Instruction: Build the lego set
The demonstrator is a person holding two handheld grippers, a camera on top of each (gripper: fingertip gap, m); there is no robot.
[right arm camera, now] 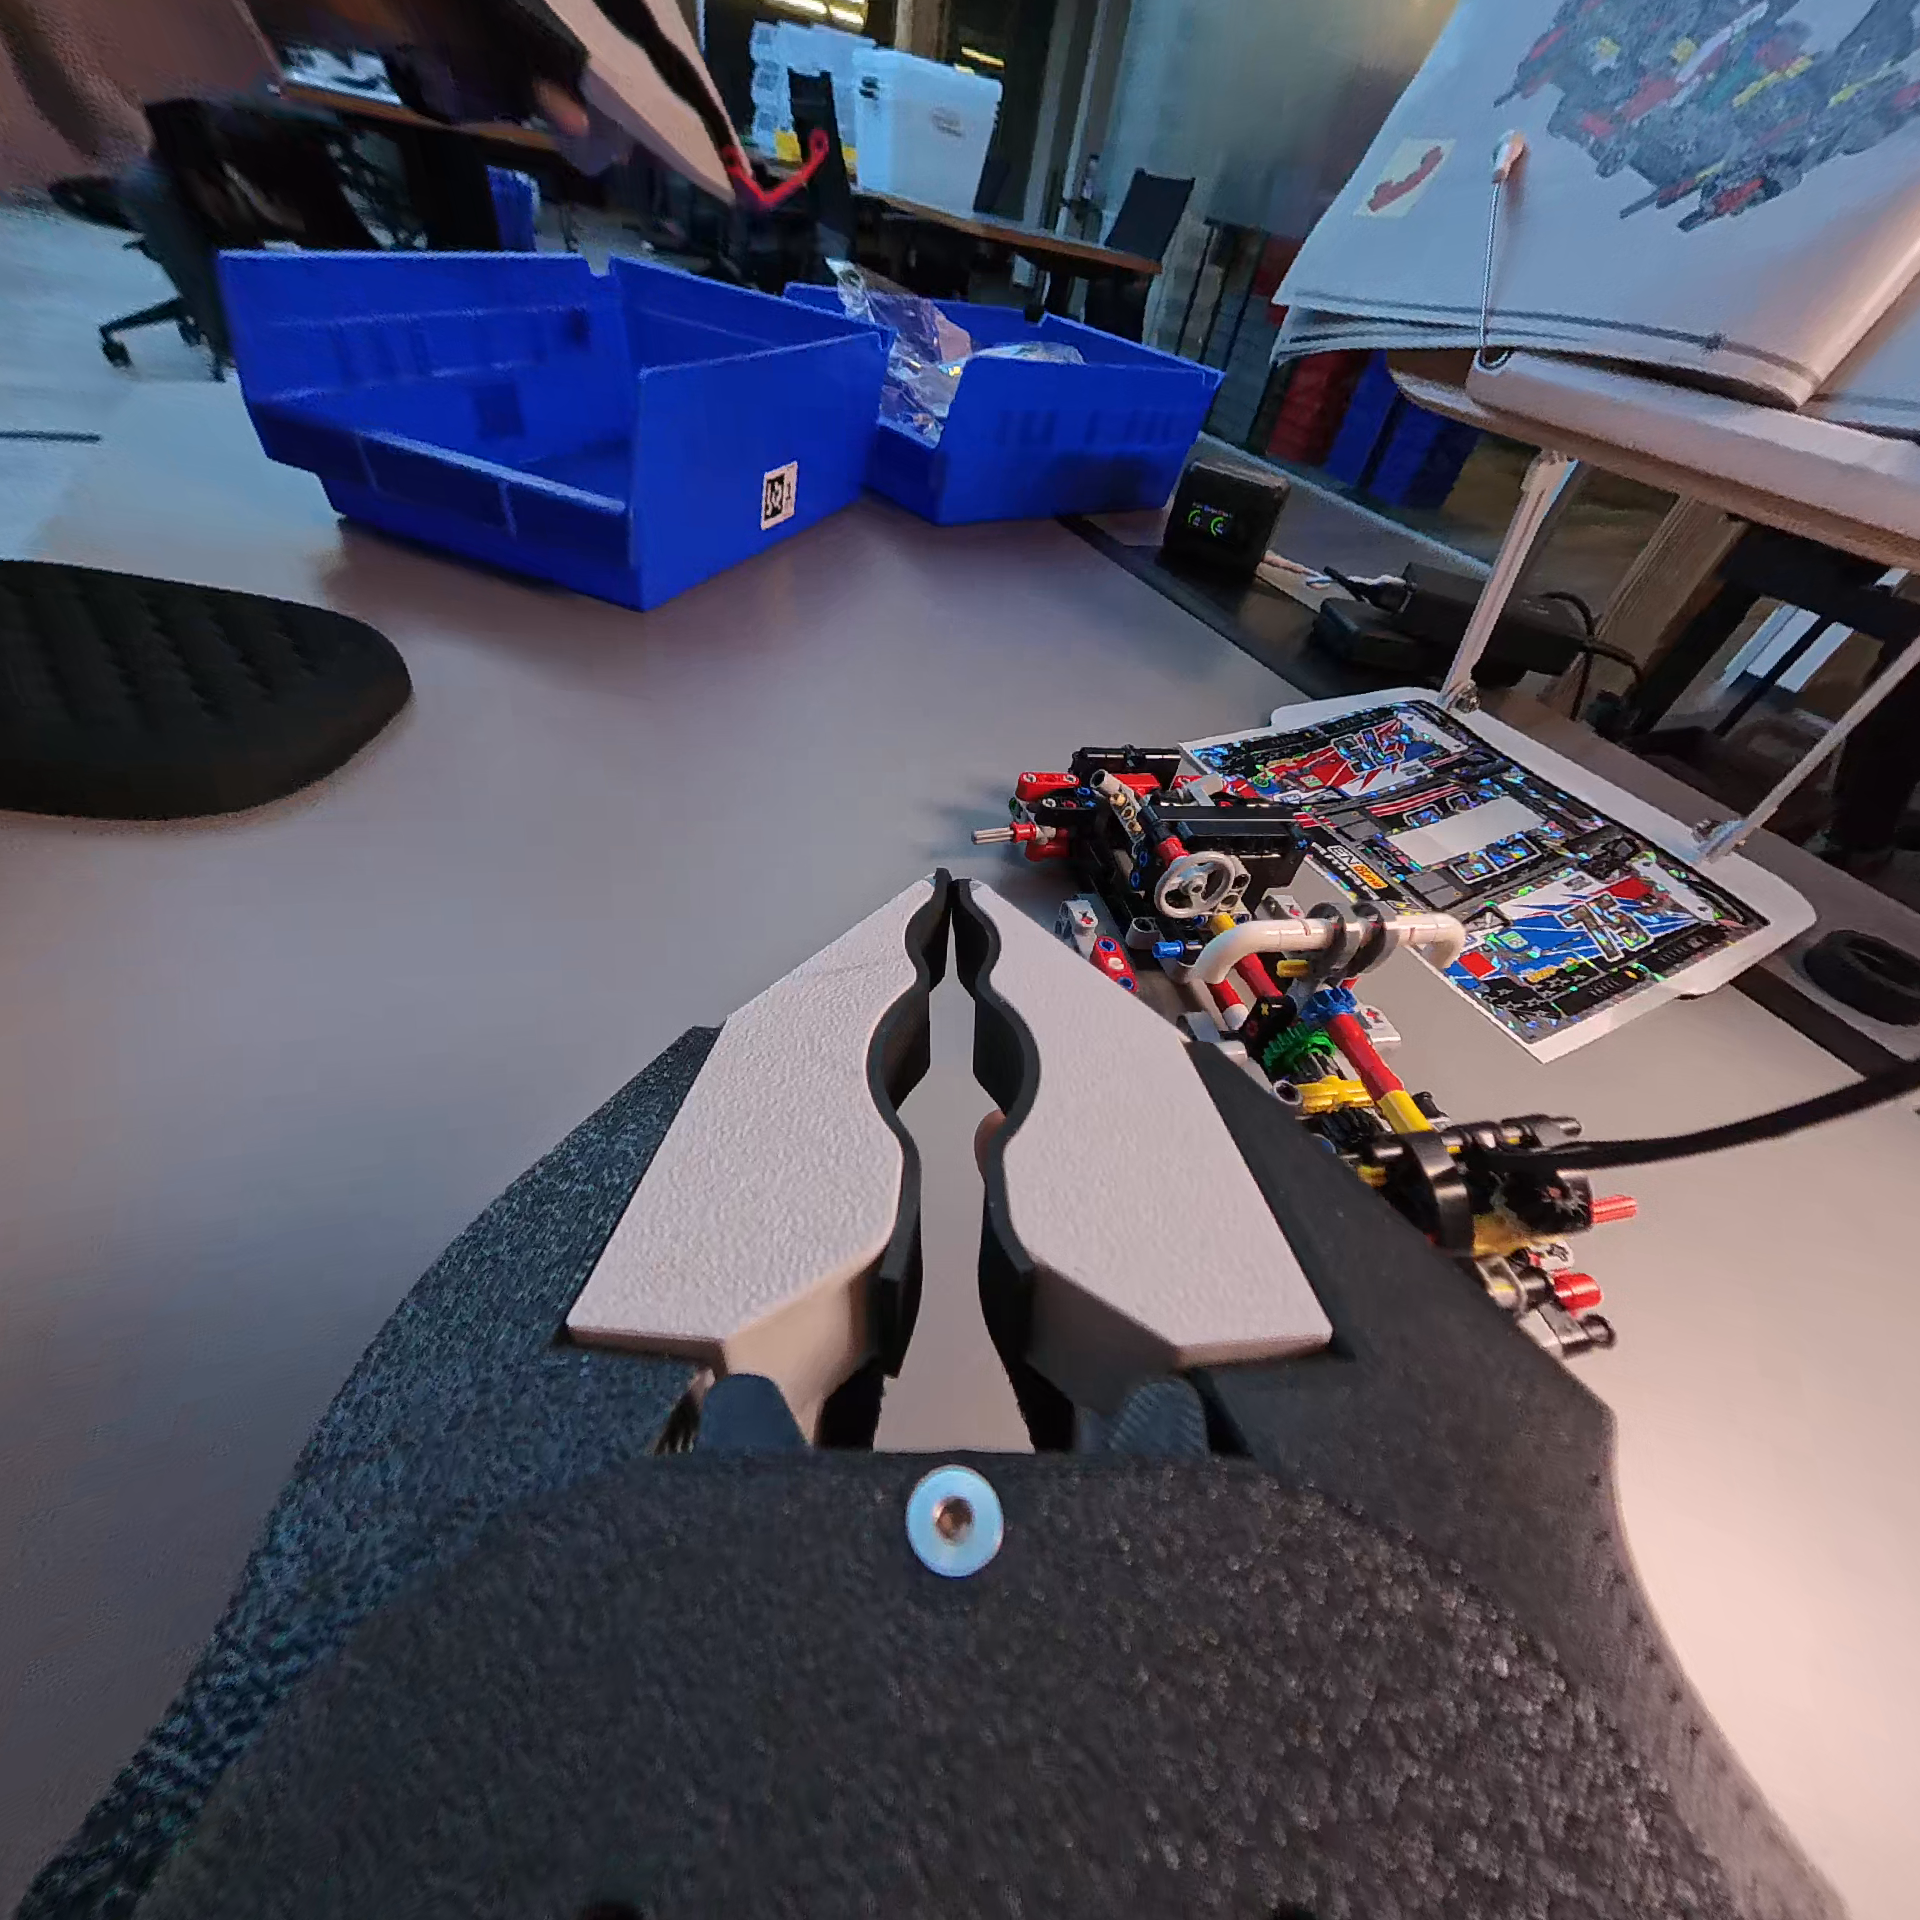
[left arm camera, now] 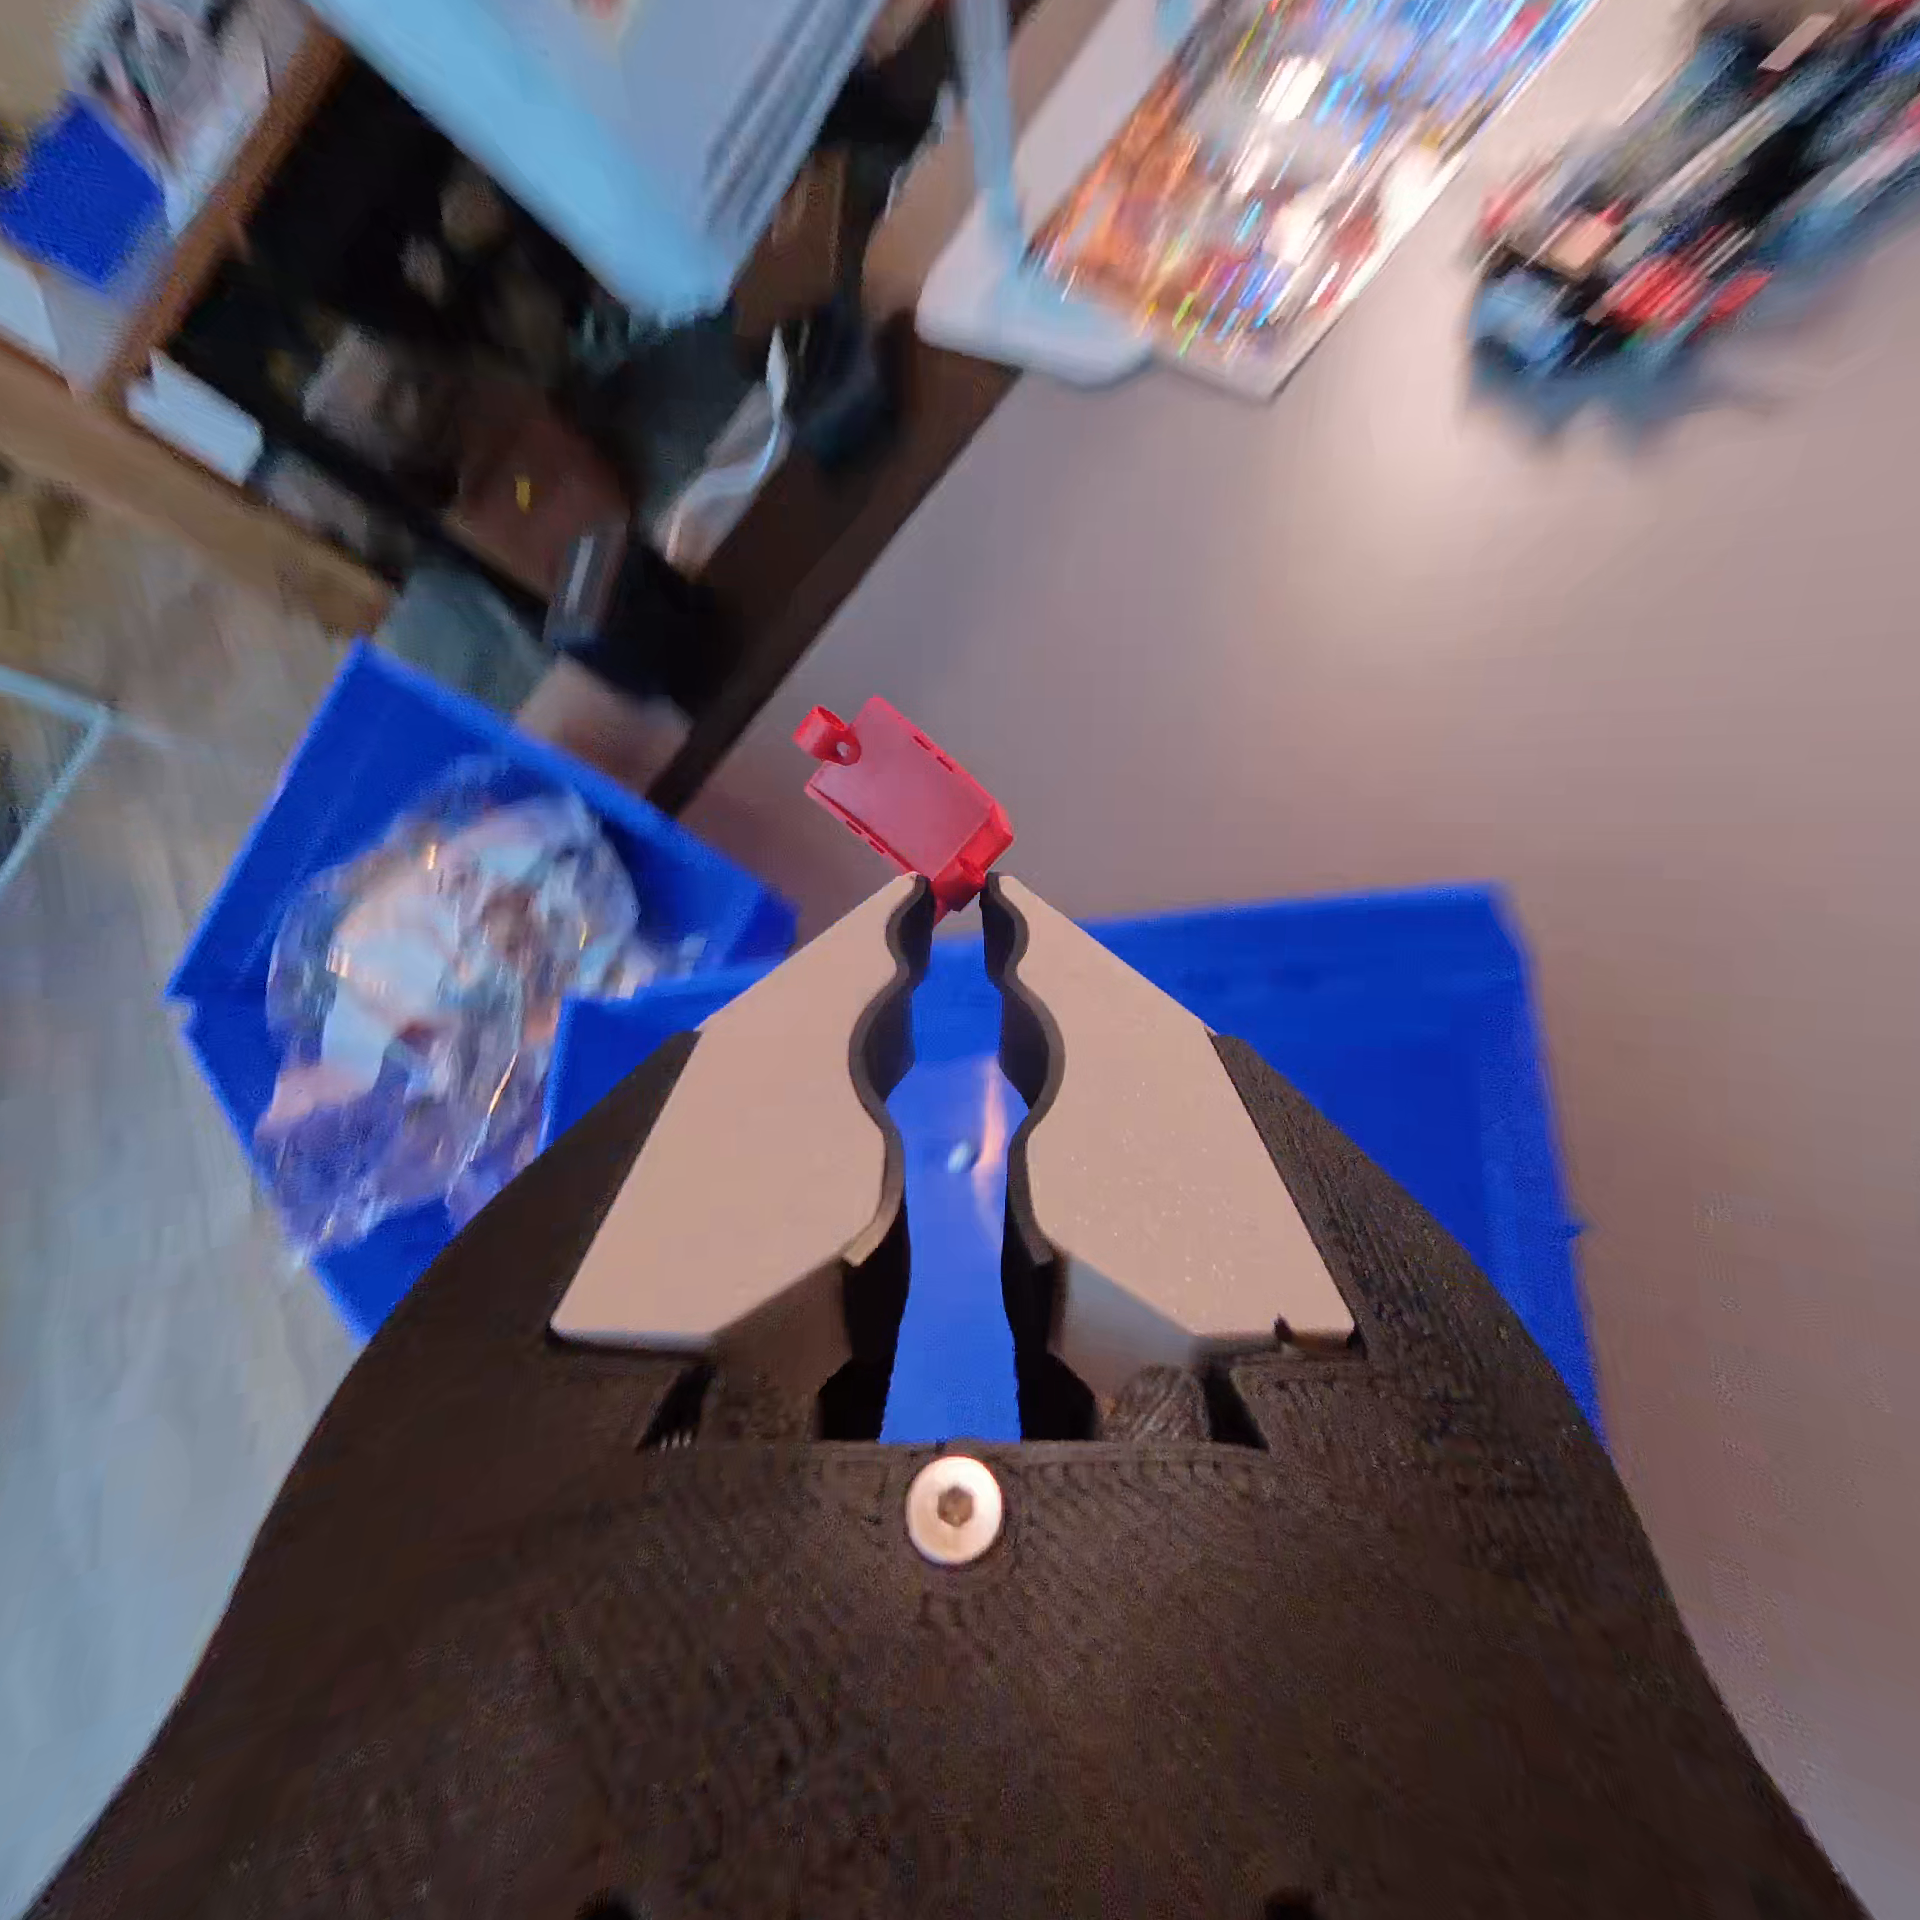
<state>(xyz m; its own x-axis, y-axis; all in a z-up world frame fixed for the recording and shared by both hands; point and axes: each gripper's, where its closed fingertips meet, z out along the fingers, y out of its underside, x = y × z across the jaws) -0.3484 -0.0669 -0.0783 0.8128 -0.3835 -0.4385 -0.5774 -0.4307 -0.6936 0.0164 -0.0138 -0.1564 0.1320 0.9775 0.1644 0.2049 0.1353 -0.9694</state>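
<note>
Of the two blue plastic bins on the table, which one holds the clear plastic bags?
The farther blue plastic bin, beside the table's far edge; clear plastic bags spill over its rim. The nearer blue bin looks empty.

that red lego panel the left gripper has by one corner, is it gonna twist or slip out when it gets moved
Probably rigid: the red panel looks like hard moulded plastic and sticks out past the left gripper without sagging. It may pivot, since the jaws pinch only one small end while most of the piece hangs beyond them. Its smooth faces suggest little friction, so a quick swing could shift it.
</note>
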